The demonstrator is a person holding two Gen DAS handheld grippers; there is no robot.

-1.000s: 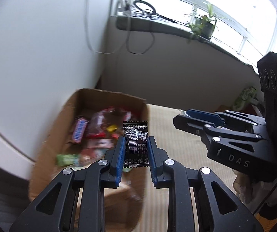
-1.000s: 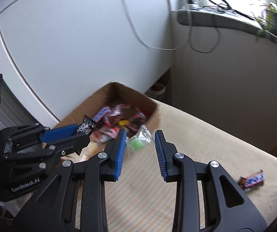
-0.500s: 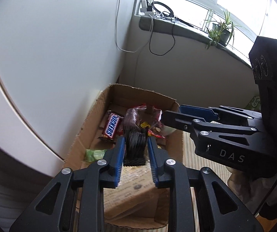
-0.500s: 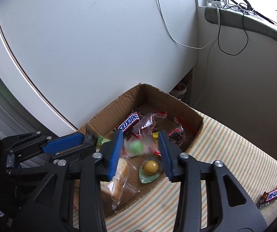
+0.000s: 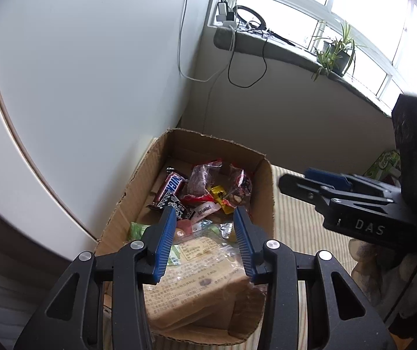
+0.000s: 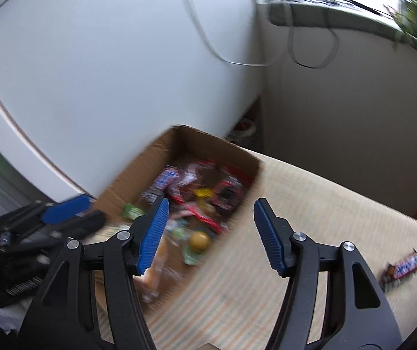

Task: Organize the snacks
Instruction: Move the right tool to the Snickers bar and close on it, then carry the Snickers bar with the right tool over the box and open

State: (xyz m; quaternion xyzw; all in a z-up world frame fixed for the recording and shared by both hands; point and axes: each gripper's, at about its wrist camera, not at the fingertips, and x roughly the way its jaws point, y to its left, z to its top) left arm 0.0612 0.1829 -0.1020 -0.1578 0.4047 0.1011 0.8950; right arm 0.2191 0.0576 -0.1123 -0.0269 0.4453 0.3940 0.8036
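1. Two black grippers with blue pads, left gripper (image 5: 205, 233) and right gripper (image 6: 209, 227), hang over the open brown cardboard box (image 5: 262, 192), jaws just opened, nothing between them.
2. Wrapped snacks (image 5: 208, 192) lie below the tips, apparently released.
3. One chocolate bar (image 6: 402, 268) waits on the striped cloth (image 6: 310, 204), right of the right gripper.

Black hand-held gripper (image 5: 205, 221) with ribbed blue pads, silver screws.

we are looking at a white wall (image 5: 77, 73) with cables (image 5: 246, 70) hanging down from chargers (image 5: 225, 14) sitting on a grey windowsill (image 5: 281, 49), where a potted plant (image 5: 336, 52) is catching daylight coming through the window (image 5: 354, 5).
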